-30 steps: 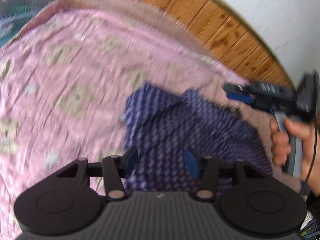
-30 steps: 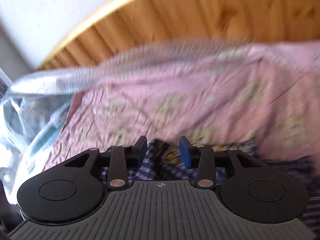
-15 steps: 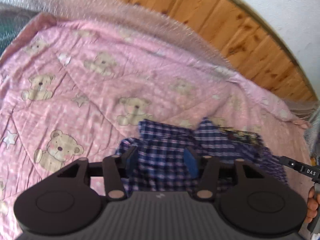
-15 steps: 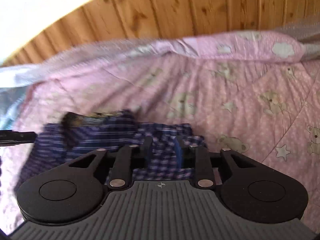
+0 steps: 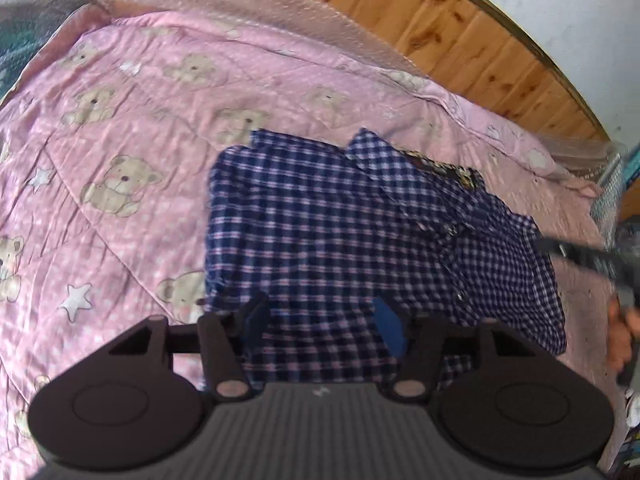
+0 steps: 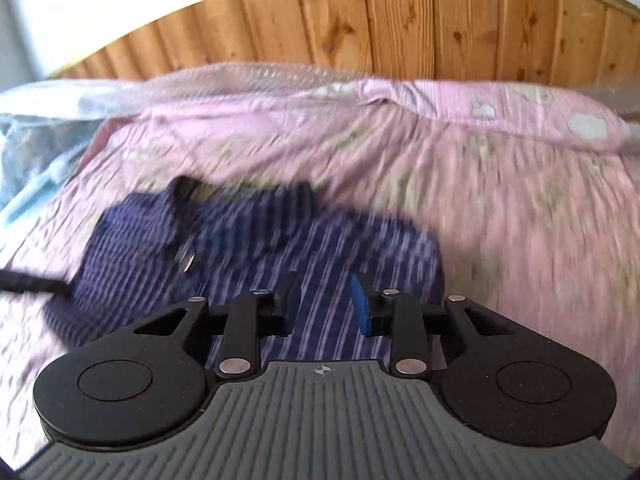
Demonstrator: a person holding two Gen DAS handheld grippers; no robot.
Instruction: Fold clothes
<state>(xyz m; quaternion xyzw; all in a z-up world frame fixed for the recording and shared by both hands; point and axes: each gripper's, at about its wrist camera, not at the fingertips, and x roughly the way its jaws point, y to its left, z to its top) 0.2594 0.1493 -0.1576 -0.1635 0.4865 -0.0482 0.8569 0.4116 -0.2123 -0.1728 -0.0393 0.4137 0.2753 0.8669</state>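
Since a second earlier the shirt (image 5: 340,232) had spread flat on the bed (image 5: 120,120); left gripper (image 5: 318,318) jaws were apart and opening, right gripper (image 6: 326,300) jaws apart but closing, neither clamping cloth, so folding remained pending.

Left gripper (image 5: 318,316) jaws opening, right gripper (image 6: 326,304) jaws closing — both angled downward, nothing pinched

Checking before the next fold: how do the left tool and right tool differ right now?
The left tool has its jaws wider and opening; the right tool has them narrower and closing. Both hang over the plaid shirt with nothing visibly pinched.
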